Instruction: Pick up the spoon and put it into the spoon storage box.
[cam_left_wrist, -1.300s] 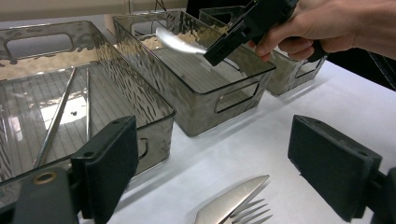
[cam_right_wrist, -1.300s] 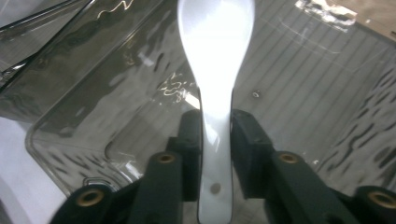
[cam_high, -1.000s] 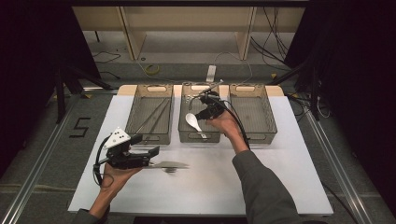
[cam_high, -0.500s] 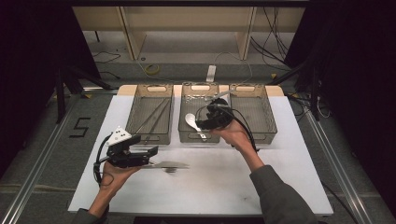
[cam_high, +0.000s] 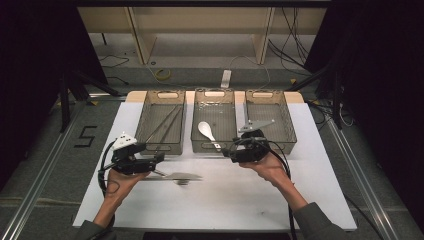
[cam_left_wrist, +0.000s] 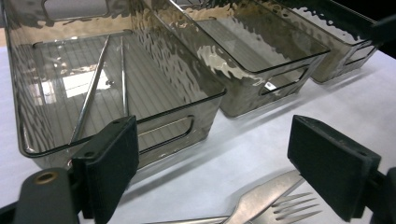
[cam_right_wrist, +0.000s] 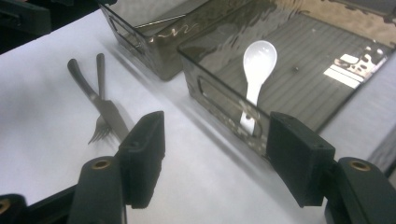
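Note:
A white spoon (cam_high: 206, 131) (cam_right_wrist: 259, 60) lies in the middle tray (cam_high: 214, 97). My right gripper (cam_high: 229, 150) (cam_right_wrist: 222, 156) hovers at that tray's near edge. It is open, its jaws have just been opening, and nothing is between them. A fork (cam_left_wrist: 271, 205) (cam_right_wrist: 99, 126) and a knife (cam_high: 177, 176) (cam_right_wrist: 112, 114) lie crossed on the white mat. My left gripper (cam_high: 157, 160) (cam_left_wrist: 219, 163) stands open just above them, with the fork's tines below the gap. Thin chopsticks (cam_high: 162, 127) (cam_left_wrist: 93, 88) lie in the left tray (cam_high: 145, 112) (cam_left_wrist: 154, 126).
The right tray (cam_high: 287, 125) stands beside the middle one, a grey plate part of my right gripper in front of it. All three trays line the far side of the white mat (cam_high: 225, 200). Cables and shelf legs lie on the floor beyond the table.
My right gripper has drawn back from above the middle tray toward the person, ending at the tray's near edge. The spoon stays in the tray. The left hand has kept still.

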